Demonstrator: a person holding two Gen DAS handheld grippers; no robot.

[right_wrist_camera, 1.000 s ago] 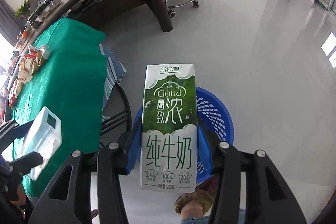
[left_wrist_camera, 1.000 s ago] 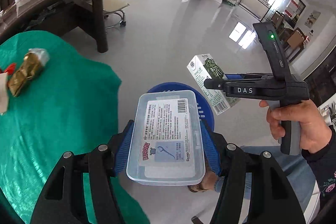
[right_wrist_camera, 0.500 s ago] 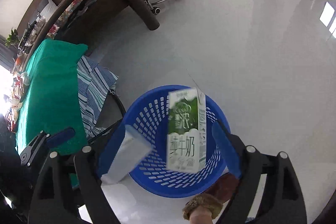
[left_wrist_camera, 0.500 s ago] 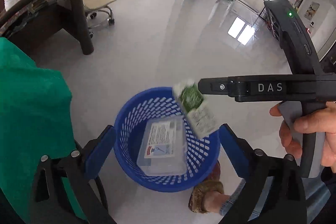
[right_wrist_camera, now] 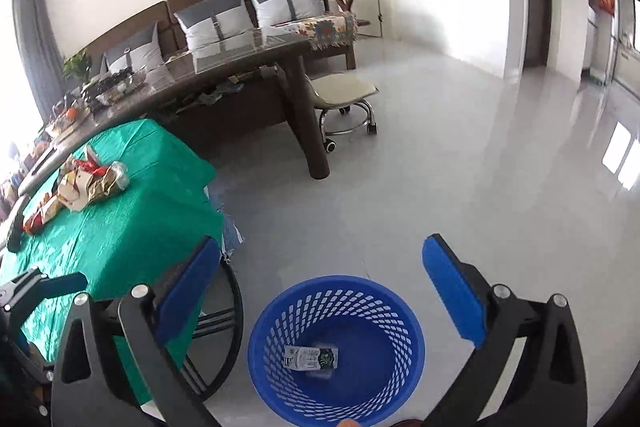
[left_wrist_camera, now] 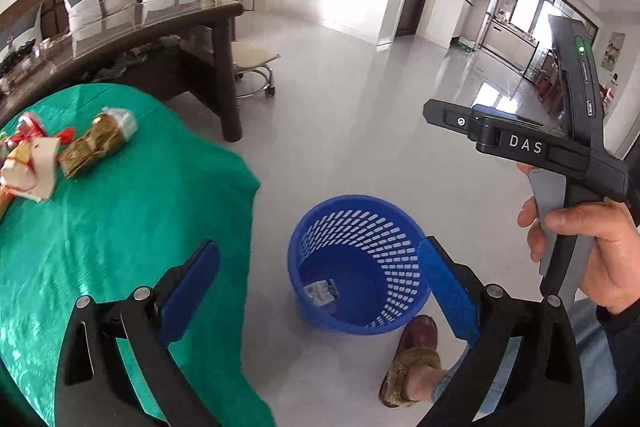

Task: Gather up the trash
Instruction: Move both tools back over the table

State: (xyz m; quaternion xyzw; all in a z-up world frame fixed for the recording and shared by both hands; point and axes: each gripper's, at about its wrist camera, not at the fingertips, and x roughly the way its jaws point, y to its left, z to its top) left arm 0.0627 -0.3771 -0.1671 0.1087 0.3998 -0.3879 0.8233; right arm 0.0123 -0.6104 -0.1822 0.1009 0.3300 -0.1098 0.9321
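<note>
A blue perforated waste basket [left_wrist_camera: 384,223] [right_wrist_camera: 276,315] stands on the grey floor beside the green-clothed table [left_wrist_camera: 100,227] [right_wrist_camera: 120,223]. A milk carton [right_wrist_camera: 311,357] lies at its bottom; part of it shows in the left wrist view [left_wrist_camera: 321,291]. My left gripper [left_wrist_camera: 320,287] is open and empty above the basket. My right gripper [right_wrist_camera: 320,295] is open and empty above the basket; its body [left_wrist_camera: 520,143] shows in the left wrist view. Wrappers [left_wrist_camera: 96,143] [right_wrist_camera: 80,183] lie on the table.
A dark wooden desk [left_wrist_camera: 160,27] [right_wrist_camera: 240,67] with a wheeled stool [left_wrist_camera: 252,67] [right_wrist_camera: 344,99] stands behind the table. A sofa [right_wrist_camera: 224,15] lines the wall. My slippered foot [left_wrist_camera: 412,363] is next to the basket. A black frame [right_wrist_camera: 228,315] shows under the table.
Both grippers opened and let go: the clear plastic box and the milk carton fell into the blue basket. Both grippers then rose and tilted up toward the room.
</note>
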